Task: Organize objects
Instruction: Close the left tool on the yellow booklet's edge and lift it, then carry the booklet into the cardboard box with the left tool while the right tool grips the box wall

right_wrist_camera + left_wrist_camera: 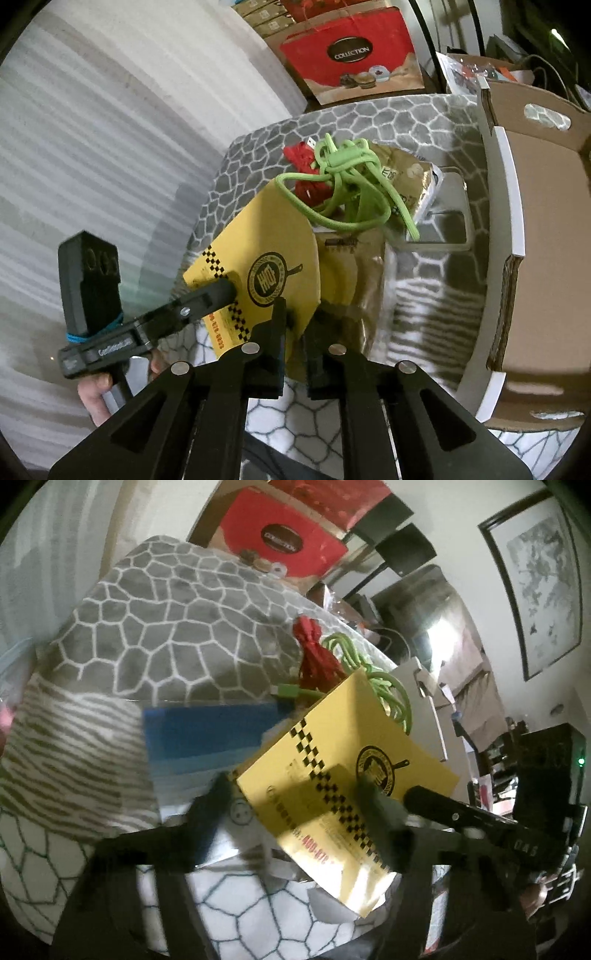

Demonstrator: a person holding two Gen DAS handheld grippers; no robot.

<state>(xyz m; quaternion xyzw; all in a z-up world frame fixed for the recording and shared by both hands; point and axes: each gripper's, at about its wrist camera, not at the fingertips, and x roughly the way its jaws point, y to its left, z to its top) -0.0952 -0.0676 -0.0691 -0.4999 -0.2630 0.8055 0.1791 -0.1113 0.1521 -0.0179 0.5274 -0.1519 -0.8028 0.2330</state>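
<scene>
Left tool (295, 794): my fingers pinch the yellow card (332, 775), one finger on each face, near its lower edge.
Right tool (295, 325): my fingers sit close together at the card's right edge; I cannot tell whether they grip it.
Yellow card: tilted, lifted above the worktop (424, 118), its checkered stripe and round pan logo facing up.
Green cord (351, 184): a loose tangle resting partly on the card's far end and partly on a gold pouch (354, 266).
Red cord (306, 166): bundled just behind the green one, touching it.
Cardboard box (546, 221): open, on the right of the worktop, near the pouch.
Red gift bag (354, 55): upright beyond the worktop's far edge.
</scene>
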